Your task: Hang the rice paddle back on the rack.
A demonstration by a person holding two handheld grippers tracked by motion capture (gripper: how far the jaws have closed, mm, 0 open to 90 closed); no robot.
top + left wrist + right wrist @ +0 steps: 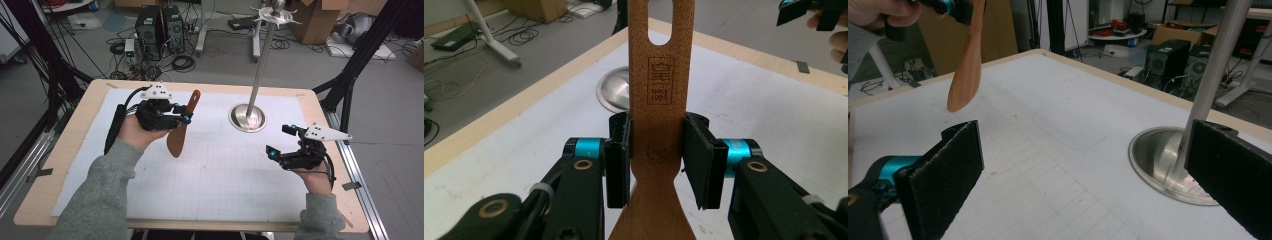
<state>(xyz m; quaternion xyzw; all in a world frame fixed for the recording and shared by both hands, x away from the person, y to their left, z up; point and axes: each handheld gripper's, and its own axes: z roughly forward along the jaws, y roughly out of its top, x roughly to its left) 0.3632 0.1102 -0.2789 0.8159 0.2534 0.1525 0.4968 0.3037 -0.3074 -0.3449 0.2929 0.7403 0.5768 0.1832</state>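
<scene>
Between left gripper pads | wooden spatula | clamped, off table

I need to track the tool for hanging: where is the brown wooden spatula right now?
In the high view the brown wooden spatula is off the table, clamped by its handle in the left claw, left of the metal stand's round base.

The left gripper grips a wooden spatula above the tabletop; at three o'clock stands a metal stand, the right gripper beyond.
</scene>
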